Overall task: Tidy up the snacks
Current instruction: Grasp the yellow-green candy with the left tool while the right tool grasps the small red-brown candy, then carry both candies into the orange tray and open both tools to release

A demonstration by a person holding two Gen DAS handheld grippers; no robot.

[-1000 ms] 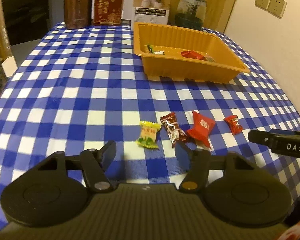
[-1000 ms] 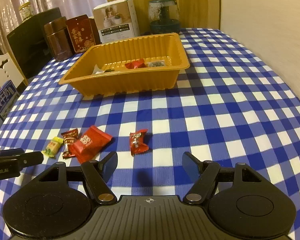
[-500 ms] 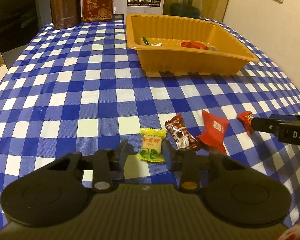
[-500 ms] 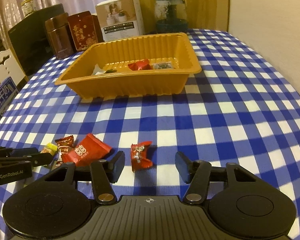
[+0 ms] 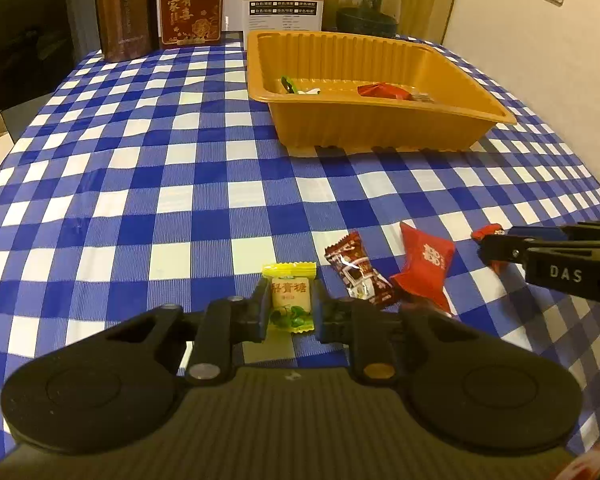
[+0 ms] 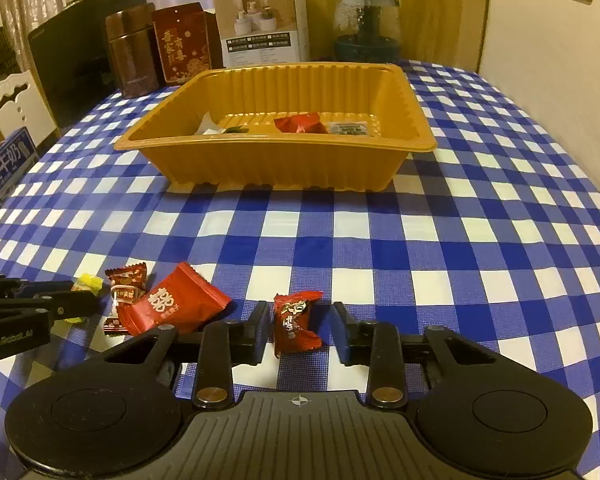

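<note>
While both tongs sit low over the checked cloth (image 6: 440, 240), each has one sweet between its fingers, and the tray (image 6: 284, 168) stands well ahead of them. The left tongs (image 5: 290, 308) are clenched on the yellow sweet (image 5: 289, 300), the pads touching both its sides. The right tongs (image 6: 300, 330) straddle the small red sweet (image 6: 296, 322) with a gap showing on either side, so they are released, not gripping yet.

To do this well, I judge the right tongs should close square on the middle of the body, not on the crimped wrapper ends, which would likely slip. Lift the left tongs straight up first: the brown sweet (image 5: 360, 270) lies just to their right, touching the big red packet (image 5: 424, 266), and a sideways drag could scatter both. Carry each sweet forward over the tray's near wall before letting go, since a drop from low over the floor of the tray should keep it from bouncing out.
</note>
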